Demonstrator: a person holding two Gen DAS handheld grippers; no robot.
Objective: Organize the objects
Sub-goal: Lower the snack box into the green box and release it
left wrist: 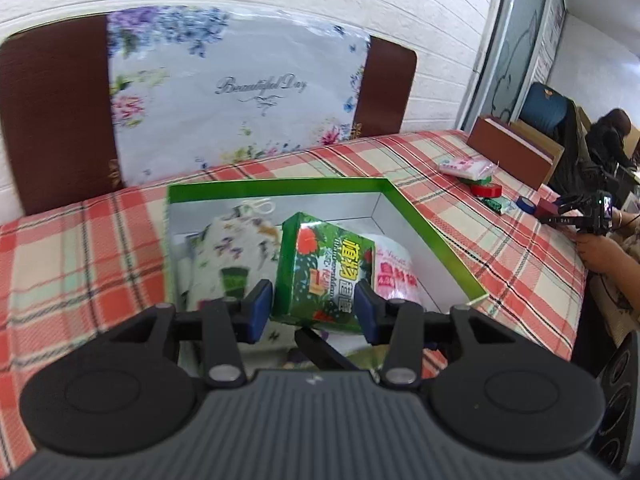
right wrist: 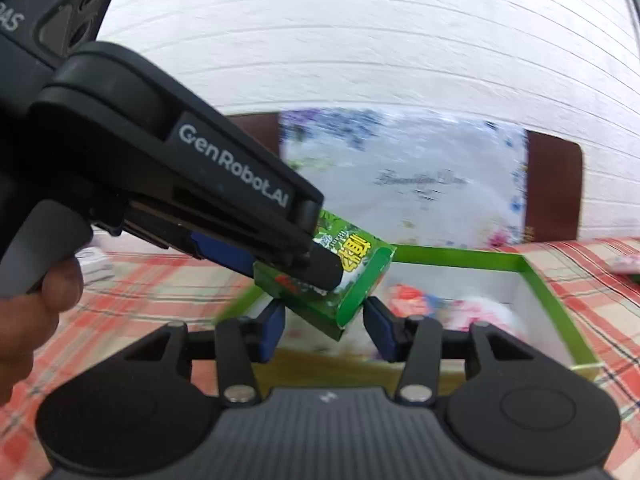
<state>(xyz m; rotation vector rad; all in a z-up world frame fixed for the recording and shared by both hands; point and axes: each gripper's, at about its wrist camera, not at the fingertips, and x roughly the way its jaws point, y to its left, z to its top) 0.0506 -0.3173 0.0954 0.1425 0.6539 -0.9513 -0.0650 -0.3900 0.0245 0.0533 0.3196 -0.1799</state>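
Note:
A small green carton [left wrist: 324, 276] with yellow print and red flowers hangs tilted over an open green-rimmed box [left wrist: 280, 185]. My left gripper [left wrist: 314, 314] is shut on the carton, one blue pad on each side. In the right wrist view the left gripper reaches in from the left, and the carton [right wrist: 352, 276] sticks out of it. My right gripper [right wrist: 326, 326] is shut on the carton's lower end, its blue pads against both sides. The green-rimmed box [right wrist: 554, 304] lies just beyond. Inside it are a floral pouch [left wrist: 236, 248], a pink packet [left wrist: 394, 276] and white scissors [left wrist: 262, 206].
The box sits on a red plaid bedcover [left wrist: 460, 184]. A floral pillow [left wrist: 240, 92] leans on a brown headboard [left wrist: 52, 112] by the white wall. At the right lie tape rolls [left wrist: 486, 190], a pink pack [left wrist: 464, 168] and a brown box [left wrist: 516, 152]. Another person's hand holds a black device [left wrist: 588, 216].

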